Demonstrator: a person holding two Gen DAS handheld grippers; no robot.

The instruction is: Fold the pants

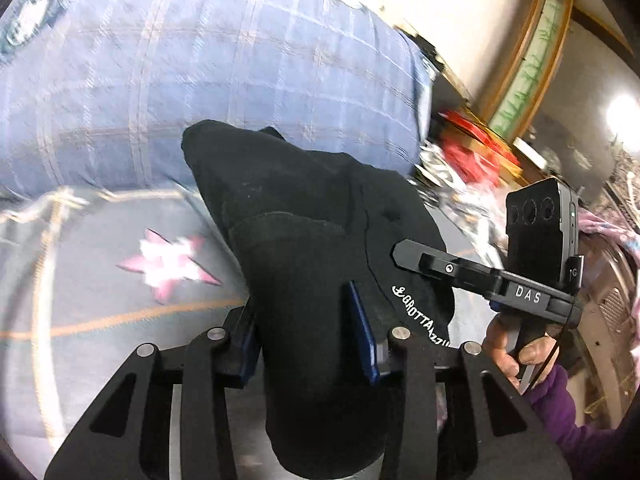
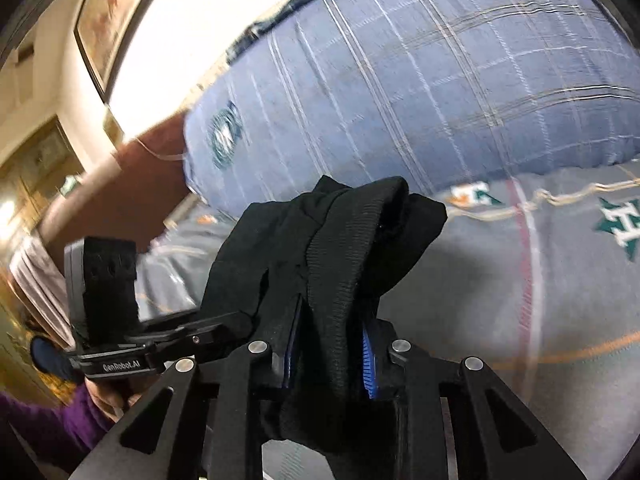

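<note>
The black pants (image 1: 304, 216) hang bunched above the bed, gripped by both grippers. In the left wrist view my left gripper (image 1: 300, 308) is shut on a thick fold of the cloth, with its blue pads (image 1: 364, 320) pressing either side. White lettering (image 1: 420, 320) shows on the fabric at the right. In the right wrist view my right gripper (image 2: 332, 336) is shut on the pants (image 2: 280, 240) at the ribbed waistband (image 2: 344, 260), which runs up between its blue pads (image 2: 368, 356). Each gripper appears in the other's view, held by a hand in a purple sleeve (image 1: 560, 408).
A big blue plaid pillow (image 1: 220, 72) lies behind the pants on a grey bedsheet (image 1: 100, 280) printed with stars. Red clutter (image 1: 472, 144) and a framed picture (image 1: 528, 60) are at the right of the left wrist view. A brown headboard (image 2: 120, 184) and another wall picture (image 2: 116, 12) are at the left of the right wrist view.
</note>
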